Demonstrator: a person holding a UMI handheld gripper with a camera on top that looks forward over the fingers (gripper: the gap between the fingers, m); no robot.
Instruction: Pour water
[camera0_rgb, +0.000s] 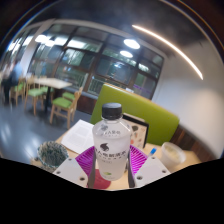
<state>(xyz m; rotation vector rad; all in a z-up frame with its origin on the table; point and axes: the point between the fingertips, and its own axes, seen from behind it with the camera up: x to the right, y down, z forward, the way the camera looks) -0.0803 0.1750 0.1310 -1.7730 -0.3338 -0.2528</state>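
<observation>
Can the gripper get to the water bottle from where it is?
Probably yes. The water bottle already stands between the gripper fingers, with the pink pads at both sides and nothing in the way. Whether the fingers press on it cannot be told.

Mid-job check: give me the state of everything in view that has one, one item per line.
water bottle: upright, dark cap on, standing between the fingers
hand-held gripper: fingers close around the bottle; whether both pads press on it cannot be told
papers: lying flat on the table behind the bottle
white bowl: upright on the table, contents not visible
green chairs: standing unoccupied by the far tables
</observation>
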